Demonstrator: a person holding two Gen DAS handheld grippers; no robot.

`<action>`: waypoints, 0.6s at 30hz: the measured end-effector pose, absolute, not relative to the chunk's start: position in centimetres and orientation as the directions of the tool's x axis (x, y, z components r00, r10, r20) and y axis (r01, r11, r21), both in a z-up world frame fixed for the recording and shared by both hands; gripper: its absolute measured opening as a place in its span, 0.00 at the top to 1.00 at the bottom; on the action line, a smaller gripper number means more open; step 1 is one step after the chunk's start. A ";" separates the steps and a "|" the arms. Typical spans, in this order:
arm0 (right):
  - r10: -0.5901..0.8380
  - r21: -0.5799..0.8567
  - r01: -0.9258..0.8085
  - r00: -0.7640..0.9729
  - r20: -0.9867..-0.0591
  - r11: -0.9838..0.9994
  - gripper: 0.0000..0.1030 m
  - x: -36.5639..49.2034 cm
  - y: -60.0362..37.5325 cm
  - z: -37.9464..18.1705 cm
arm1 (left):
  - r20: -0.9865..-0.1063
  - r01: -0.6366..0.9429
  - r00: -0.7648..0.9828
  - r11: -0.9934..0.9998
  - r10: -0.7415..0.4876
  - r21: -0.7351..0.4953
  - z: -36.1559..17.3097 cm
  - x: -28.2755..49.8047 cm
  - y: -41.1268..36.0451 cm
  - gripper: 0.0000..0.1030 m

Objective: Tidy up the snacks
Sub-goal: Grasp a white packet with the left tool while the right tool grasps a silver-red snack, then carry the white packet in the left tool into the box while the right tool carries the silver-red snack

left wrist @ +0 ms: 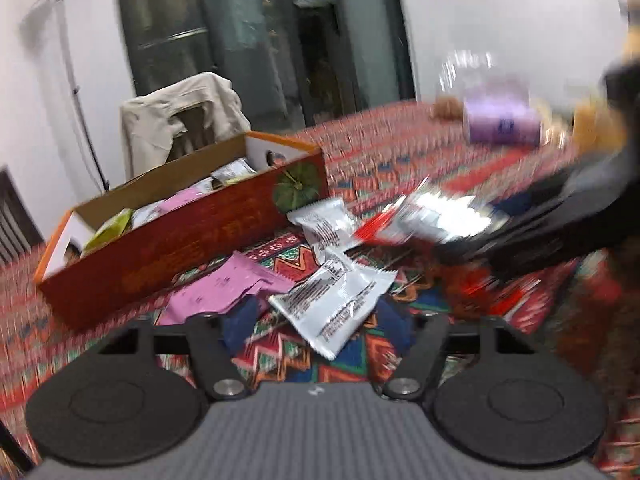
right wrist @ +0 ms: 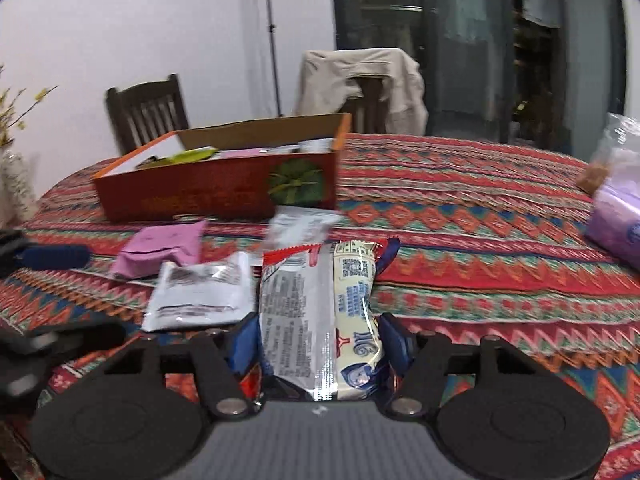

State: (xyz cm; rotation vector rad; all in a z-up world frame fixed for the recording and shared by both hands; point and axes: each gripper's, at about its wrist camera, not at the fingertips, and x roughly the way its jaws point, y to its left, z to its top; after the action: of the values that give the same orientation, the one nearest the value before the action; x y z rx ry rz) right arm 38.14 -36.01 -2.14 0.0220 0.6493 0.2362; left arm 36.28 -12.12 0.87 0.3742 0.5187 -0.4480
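Note:
My right gripper [right wrist: 320, 340] is shut on a long red, white and silver snack packet [right wrist: 296, 320]; the blue pads press both its sides. From the left wrist view that packet [left wrist: 436, 216] hangs above the cloth at the right. My left gripper [left wrist: 316, 320] is open, low over the table, with a silver packet [left wrist: 332, 304] lying just beyond its blue fingers [left wrist: 240, 324]. A pink packet [left wrist: 224, 292] and another silver packet [left wrist: 324, 228] lie loose by the red cardboard box [left wrist: 180, 248], which holds several snacks.
The box [right wrist: 216, 196] stands at the far left of a table under a patterned red cloth [right wrist: 480, 216]. A purple package [right wrist: 616, 220] sits at the right edge. Behind the table are a chair draped with a beige jacket [right wrist: 360, 76] and a wooden chair [right wrist: 148, 112].

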 end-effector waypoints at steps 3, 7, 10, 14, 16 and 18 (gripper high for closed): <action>0.203 0.094 -0.184 0.774 -0.599 0.978 0.39 37.7 -37.5 -2.3 | -0.573 0.556 0.748 0.787 -0.335 0.267 -0.4 38.1 -13.6 0.30; 0.217 0.108 -0.191 0.768 -0.602 0.976 0.36 37.5 -38.3 -2.5 | -0.595 0.564 0.728 0.791 -0.342 0.236 -1.0 40.1 -14.0 0.24; 0.208 0.089 -0.194 0.766 -0.608 0.977 0.35 37.5 -38.1 -2.8 | -0.644 0.584 0.662 0.803 -0.384 0.121 -0.5 40.7 -13.5 0.55; 0.224 0.080 -0.223 0.758 -0.613 0.972 0.41 37.4 -37.7 -2.9 | -0.647 0.522 0.691 0.842 -0.323 0.138 0.0 38.1 -13.4 0.63; 0.255 0.093 -0.252 0.747 -0.614 0.963 0.42 36.9 -37.5 -2.7 | -0.647 0.497 0.687 0.864 -0.330 0.086 0.5 36.2 -12.6 0.66; 0.278 0.103 -0.274 0.741 -0.611 0.956 0.42 35.9 -37.3 -2.6 | -0.641 0.471 0.677 0.882 -0.361 0.000 0.8 34.0 -11.3 0.67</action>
State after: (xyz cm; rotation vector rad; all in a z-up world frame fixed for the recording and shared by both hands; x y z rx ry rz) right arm 35.94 -37.34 -2.64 0.0064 0.6706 0.3025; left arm 34.03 -11.28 0.84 0.1707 0.6814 -0.4701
